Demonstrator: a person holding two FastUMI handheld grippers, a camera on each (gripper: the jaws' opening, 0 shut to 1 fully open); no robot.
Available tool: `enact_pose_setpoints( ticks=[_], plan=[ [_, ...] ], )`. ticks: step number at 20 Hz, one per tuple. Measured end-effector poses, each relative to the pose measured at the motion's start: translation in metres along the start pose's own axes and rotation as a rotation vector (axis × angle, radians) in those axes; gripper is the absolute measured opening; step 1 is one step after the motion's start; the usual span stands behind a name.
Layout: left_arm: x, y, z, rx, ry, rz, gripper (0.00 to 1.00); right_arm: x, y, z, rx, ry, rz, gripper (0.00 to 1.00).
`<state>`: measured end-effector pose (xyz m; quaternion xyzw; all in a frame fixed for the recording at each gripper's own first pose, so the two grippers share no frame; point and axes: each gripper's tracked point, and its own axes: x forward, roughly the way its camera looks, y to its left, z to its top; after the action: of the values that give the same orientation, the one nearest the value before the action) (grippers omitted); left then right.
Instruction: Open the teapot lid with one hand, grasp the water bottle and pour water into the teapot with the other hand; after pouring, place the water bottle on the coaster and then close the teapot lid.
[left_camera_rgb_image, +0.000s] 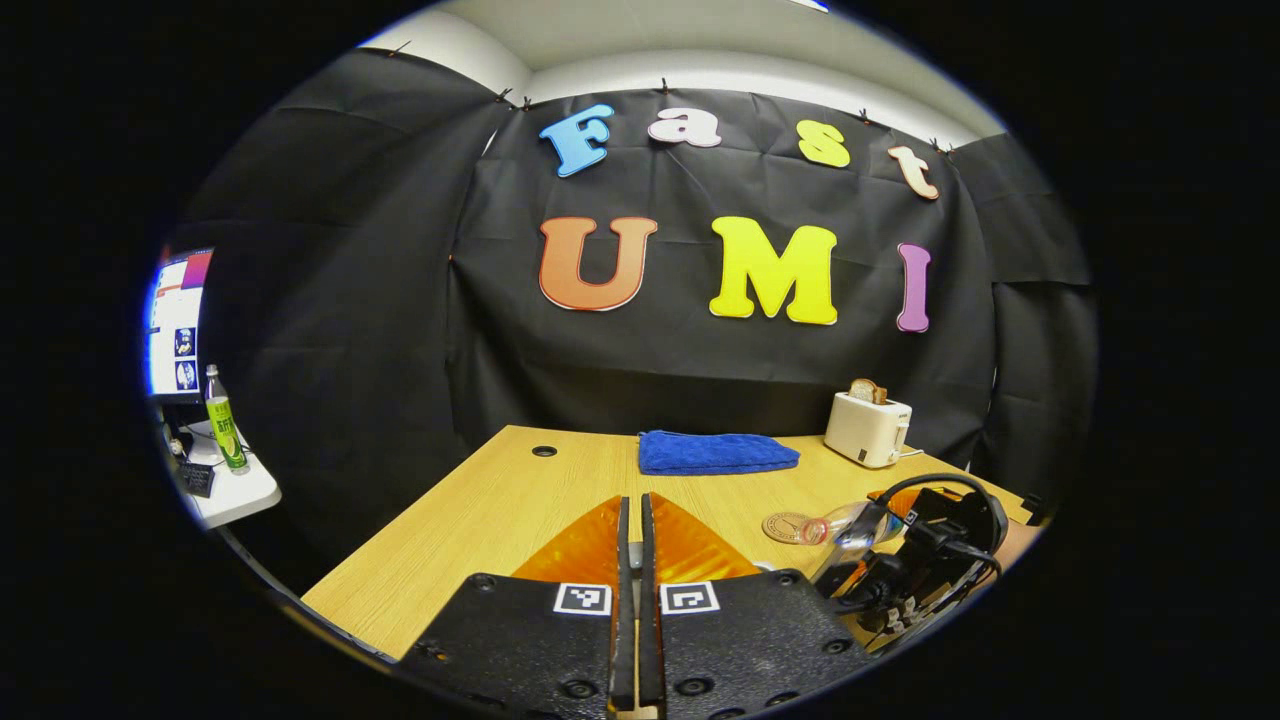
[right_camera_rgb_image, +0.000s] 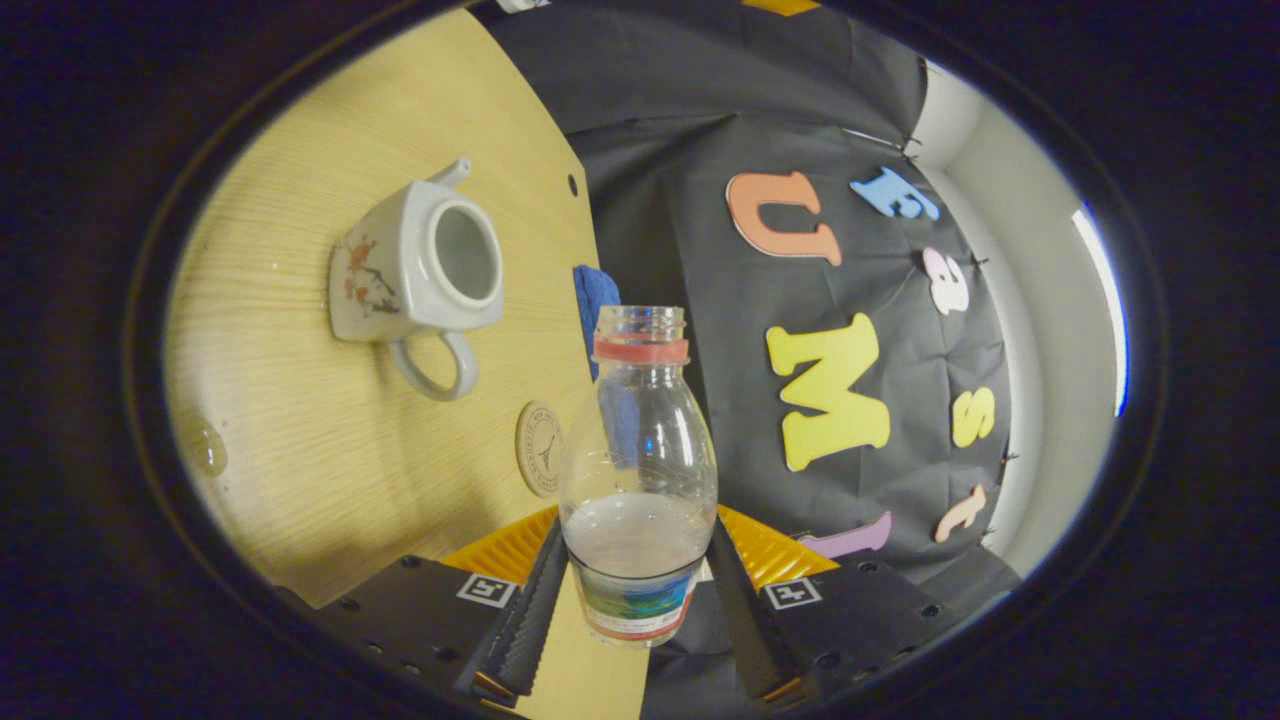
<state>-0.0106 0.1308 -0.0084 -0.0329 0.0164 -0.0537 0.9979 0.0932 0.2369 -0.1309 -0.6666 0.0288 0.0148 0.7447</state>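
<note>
along the left gripper view, the left gripper (left_camera_rgb_image: 632, 560) has its fingers pressed together, though whether the lid sits between them i cannot tell. beyond it on the pale wooden table (left_camera_rgb_image: 480, 510), the round brown coaster (left_camera_rgb_image: 785, 527) lies near the folded blue towel (left_camera_rgb_image: 715, 452).

across the right gripper view, the right gripper (right_camera_rgb_image: 640, 590) clamps the clear plastic water bottle (right_camera_rgb_image: 640, 470) low on its label, too blurred to read. it looks light, thin-walled and slippery. left of it stands the lidless white ceramic teapot (right_camera_rgb_image: 415, 265), fragile.
</note>
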Motion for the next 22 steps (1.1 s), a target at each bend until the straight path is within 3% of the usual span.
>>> enact_pose_setpoints(
  ticks=[16, 20, 22],
  plan=[
    [0.003, 0.001, -0.010, 0.029, 0.033, -0.002, 0.04, 0.002, -0.014, 0.032, -0.416, -0.110, -0.128, 0.75],
    [0.002, 0.003, -0.012, 0.025, 0.035, -0.003, 0.00, 0.002, -0.017, 0.033, -0.449, -0.113, -0.152, 0.76],
    [0.004, 0.000, -0.011, 0.024, 0.036, -0.007, 0.04, -0.001, -0.024, 0.037, -0.468, -0.119, -0.181, 0.76]
  ],
)
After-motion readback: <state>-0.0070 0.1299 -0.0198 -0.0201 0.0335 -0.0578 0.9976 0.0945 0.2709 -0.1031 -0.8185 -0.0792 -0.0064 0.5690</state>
